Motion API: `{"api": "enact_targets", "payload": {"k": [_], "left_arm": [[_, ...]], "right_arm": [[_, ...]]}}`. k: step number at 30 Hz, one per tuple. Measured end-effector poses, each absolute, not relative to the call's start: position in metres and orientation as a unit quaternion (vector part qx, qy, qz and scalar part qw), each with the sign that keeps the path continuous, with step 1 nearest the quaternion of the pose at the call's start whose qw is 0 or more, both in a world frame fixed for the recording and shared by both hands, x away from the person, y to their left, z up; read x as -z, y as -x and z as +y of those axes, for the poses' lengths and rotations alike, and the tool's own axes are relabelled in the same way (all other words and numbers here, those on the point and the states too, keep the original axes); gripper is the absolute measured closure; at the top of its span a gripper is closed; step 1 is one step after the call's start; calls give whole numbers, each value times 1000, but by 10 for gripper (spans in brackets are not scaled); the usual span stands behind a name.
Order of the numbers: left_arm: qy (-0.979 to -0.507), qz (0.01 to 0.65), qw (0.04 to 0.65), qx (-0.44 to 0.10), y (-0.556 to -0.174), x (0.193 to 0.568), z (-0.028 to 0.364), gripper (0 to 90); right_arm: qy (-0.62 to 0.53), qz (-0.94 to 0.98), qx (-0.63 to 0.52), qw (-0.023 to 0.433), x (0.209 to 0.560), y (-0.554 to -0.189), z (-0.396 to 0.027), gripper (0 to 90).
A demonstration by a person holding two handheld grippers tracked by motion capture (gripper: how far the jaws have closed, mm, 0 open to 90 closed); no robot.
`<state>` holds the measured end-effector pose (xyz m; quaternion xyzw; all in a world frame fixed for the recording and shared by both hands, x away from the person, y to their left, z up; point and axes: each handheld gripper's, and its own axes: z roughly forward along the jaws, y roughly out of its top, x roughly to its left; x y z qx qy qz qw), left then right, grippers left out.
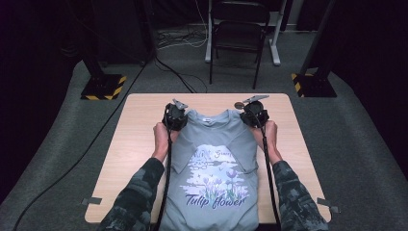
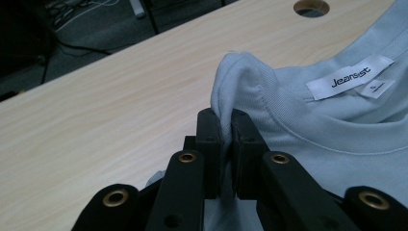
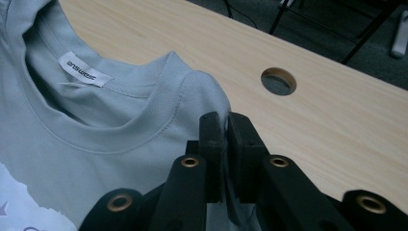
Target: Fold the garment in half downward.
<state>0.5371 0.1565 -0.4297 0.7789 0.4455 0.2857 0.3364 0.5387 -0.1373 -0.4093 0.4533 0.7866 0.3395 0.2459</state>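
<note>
A light grey-blue T-shirt [image 1: 211, 163] with a "Tulip flower" print lies face up on the wooden table [image 1: 139, 134], collar toward the far edge, sleeves folded in. My left gripper [image 1: 174, 117] is shut on the shirt's left shoulder beside the collar; the pinched fabric [image 2: 235, 82] bulges up out of the black jaws of the left gripper [image 2: 225, 126]. My right gripper [image 1: 254, 114] is shut on the right shoulder, with cloth [image 3: 202, 91] squeezed between the jaws of the right gripper [image 3: 224, 126]. A white neck label [image 2: 350, 76] sits inside the collar [image 3: 110, 139].
A round cable hole [image 3: 278, 81] in the table lies just beyond the right gripper. A black folding chair [image 1: 239, 33] stands on the grey floor behind the table. Cables [image 1: 183, 41] and two hazard-striped stand bases [image 1: 103, 86] flank the far side.
</note>
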Motion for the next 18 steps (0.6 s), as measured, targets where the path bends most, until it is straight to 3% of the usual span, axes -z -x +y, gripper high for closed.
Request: {"api": "enact_targets", "payload": {"k": [18], "left_arm": [[-767, 430, 348, -325, -547, 387, 151, 843]], "right_arm": [[-447, 769, -354, 288, 365, -544, -138, 850]]}}
